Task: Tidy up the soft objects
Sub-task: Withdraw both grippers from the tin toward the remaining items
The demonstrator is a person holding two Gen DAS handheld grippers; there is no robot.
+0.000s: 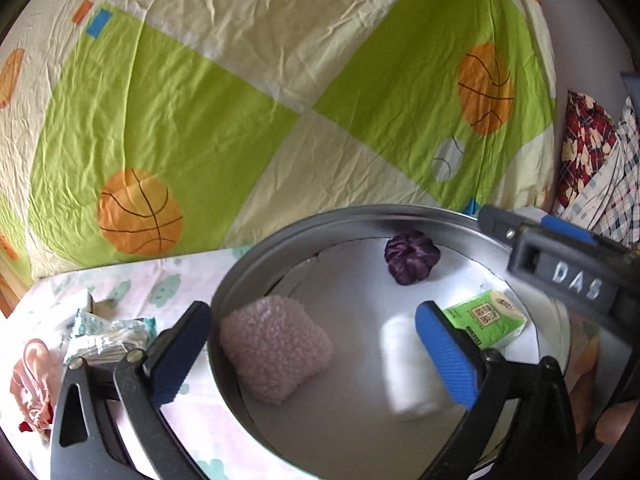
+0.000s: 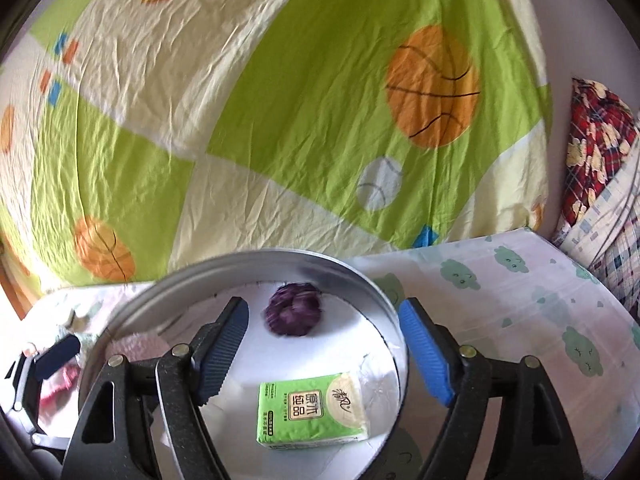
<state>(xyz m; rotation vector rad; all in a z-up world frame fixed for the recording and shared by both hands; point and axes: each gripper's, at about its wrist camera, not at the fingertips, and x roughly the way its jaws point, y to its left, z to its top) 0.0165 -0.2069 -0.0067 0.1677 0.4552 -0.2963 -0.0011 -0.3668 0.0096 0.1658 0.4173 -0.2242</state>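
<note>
Behind everything spreads a crumpled bedsheet [image 1: 224, 92] in green and cream squares with orange basketballs, and in front of it lies a pale cloth with green cloud prints [image 2: 516, 304] on which my round metal tin [image 1: 360, 216] sits. My left gripper [image 1: 308, 352] stands at its widest, straddling the tin's near wall: its dark left finger is outside the rim, its blue-padded right finger inside. Between them lies the fuzzy pink pad [image 1: 276, 348] on the tin's white floor, touched by neither pad. Just beside the right finger is a blurred white roll [image 1: 404, 364]; I cannot tell whether the pad brushes it. My right gripper [image 2: 324, 356] is also parted wide, one finger over the tin's inside and the other over its right rim, gripping nothing. Below it the green tissue pack [image 2: 312, 412] lies flat on the tin's floor, free of both pads. Toward the tin's far wall rests the purple scrunchie [image 1: 412, 258], apart from the rest. Outside the tin, on the cloth to the left, are a crinkled wipes packet [image 1: 108, 332] and a pink satin scrunchie [image 1: 34, 380]. At the far right is a heap of plaid fabric [image 1: 592, 160].
</note>
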